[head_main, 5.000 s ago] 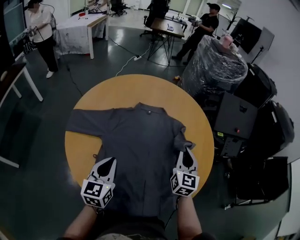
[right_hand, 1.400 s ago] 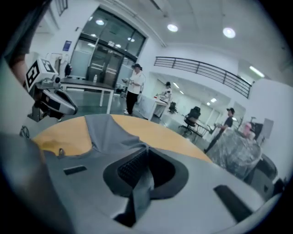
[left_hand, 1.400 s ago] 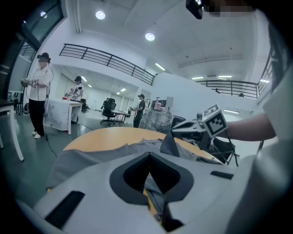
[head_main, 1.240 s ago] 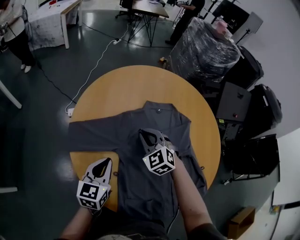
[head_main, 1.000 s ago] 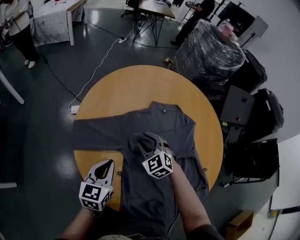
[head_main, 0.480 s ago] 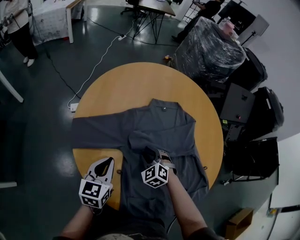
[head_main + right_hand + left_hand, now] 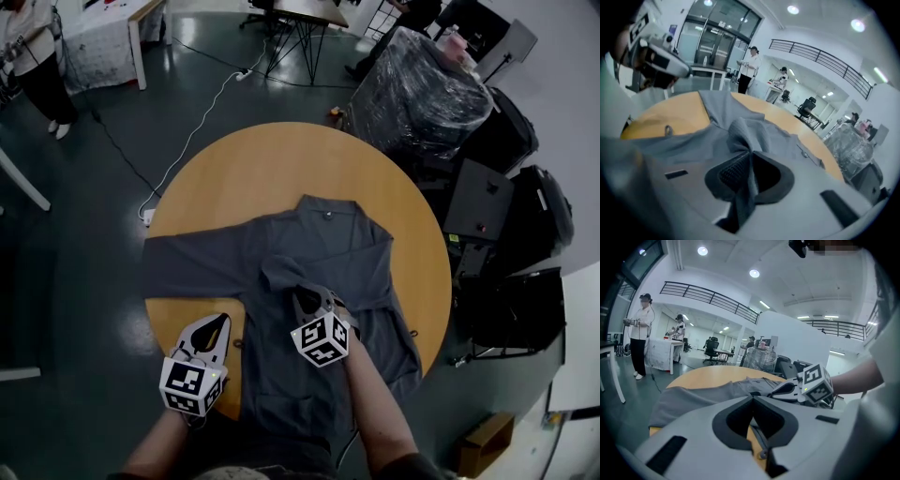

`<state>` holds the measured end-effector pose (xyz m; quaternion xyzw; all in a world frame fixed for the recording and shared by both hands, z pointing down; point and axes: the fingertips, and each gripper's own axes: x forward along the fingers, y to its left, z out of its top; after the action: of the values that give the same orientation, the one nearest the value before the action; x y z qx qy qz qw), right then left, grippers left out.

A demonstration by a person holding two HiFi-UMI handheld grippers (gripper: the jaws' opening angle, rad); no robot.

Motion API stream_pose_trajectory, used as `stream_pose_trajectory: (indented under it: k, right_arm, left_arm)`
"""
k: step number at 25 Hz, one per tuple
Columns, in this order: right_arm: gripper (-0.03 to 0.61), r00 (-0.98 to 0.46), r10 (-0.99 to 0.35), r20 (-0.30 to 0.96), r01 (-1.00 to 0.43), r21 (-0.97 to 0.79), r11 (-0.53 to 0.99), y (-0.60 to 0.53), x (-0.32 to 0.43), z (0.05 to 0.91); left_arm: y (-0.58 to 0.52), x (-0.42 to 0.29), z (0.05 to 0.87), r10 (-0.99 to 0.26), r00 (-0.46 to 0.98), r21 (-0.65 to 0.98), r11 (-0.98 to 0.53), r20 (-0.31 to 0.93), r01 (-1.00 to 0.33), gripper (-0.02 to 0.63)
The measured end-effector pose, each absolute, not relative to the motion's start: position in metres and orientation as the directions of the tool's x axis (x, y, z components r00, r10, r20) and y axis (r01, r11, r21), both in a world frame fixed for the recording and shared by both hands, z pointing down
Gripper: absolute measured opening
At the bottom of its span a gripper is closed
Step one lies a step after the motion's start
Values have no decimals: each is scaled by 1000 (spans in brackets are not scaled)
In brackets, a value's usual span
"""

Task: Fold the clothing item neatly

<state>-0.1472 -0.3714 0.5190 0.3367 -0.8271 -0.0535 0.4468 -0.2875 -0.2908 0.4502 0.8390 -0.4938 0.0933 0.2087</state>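
The grey shirt lies spread on the round tabletop, collar away from the person; the right hand-held gripper has just been closing its jaws and pinches a raised fold of cloth mid-shirt, probably to draw that side inward; the left hand-held gripper, clenched, sits by the near left hem, seemingly steadying it.
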Motion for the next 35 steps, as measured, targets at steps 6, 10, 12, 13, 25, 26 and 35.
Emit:
stream_pose_trajectory:
  k: [6, 10, 12, 13, 25, 26, 35]
  right_arm:
    - [18, -573, -510, 641, -537, 176, 825, -348, -151, 486]
    - [105, -528, -364, 767, -423, 134, 896, -316, -147, 513]
    - [131, -536, -310, 785, -397, 90, 913, -299, -151, 516]
    - [132, -541, -295, 788, -395, 72, 916, -293, -153, 517]
    - [130, -626, -310, 716, -482, -42, 875, -292, -207, 544]
    - [130, -636, -311, 707, -487, -54, 872, -288, -207, 542]
    - [127, -827, -479, 294, -515, -56, 855, -228, -184, 414]
  left_arm:
    - [-295, -282, 447, -792, 500, 266, -428, 350, -864, 8]
    - [-294, -279, 446, -786, 509, 271, -434, 351, -859, 8]
    - [-293, -279, 445, -785, 512, 274, -437, 350, -857, 8]
    - [-293, -280, 446, -784, 513, 275, -438, 350, -856, 8]
    - [-277, -293, 443, -796, 486, 241, -424, 361, -873, 8]
    - [-274, -295, 440, -805, 472, 231, -413, 360, -881, 8]
    - [-203, -308, 413, -898, 291, 162, -250, 331, -955, 8]
